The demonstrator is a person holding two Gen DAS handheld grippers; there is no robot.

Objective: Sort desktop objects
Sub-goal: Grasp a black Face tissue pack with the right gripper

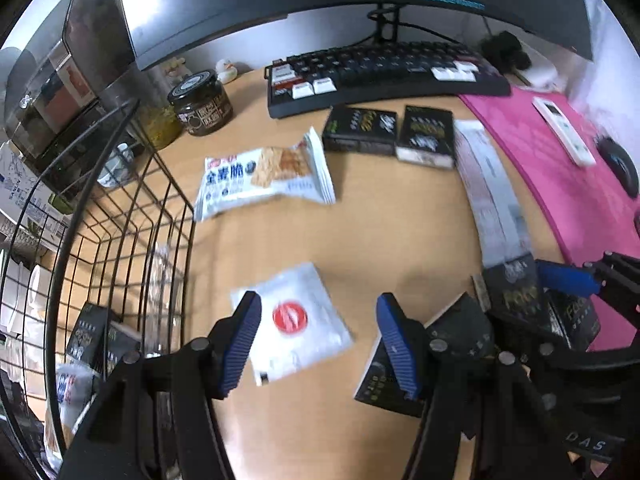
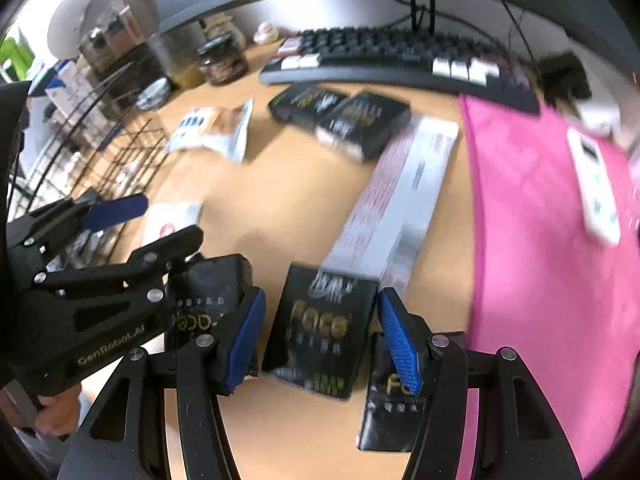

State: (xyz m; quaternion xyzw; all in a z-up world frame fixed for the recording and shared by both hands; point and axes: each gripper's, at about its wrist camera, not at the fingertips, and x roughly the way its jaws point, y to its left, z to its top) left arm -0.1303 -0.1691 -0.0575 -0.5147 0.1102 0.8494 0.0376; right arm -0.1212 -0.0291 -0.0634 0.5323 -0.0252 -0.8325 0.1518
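Observation:
A white sachet with a red circle (image 1: 296, 320) lies flat on the wooden desk. My left gripper (image 1: 320, 344) hangs over it, open, with its blue pads on either side and not pressing. In the right wrist view a black box with gold lettering (image 2: 320, 328) lies between the pads of my right gripper (image 2: 322, 340), which is open and shows a gap on the left side. Two more black boxes (image 2: 208, 292) (image 2: 388, 408) lie beside it. A wire basket (image 1: 120, 200) at the left holds a black box (image 1: 86, 332) and a packet.
A cracker packet (image 1: 264, 176), two black boxes (image 1: 360, 130) and a long white box (image 1: 488, 192) lie mid-desk. Behind them are a keyboard (image 1: 380, 68), a jar (image 1: 202, 104) and a monitor. A pink mat (image 1: 560, 184) at the right carries a remote (image 1: 564, 132) and a mouse (image 1: 620, 164).

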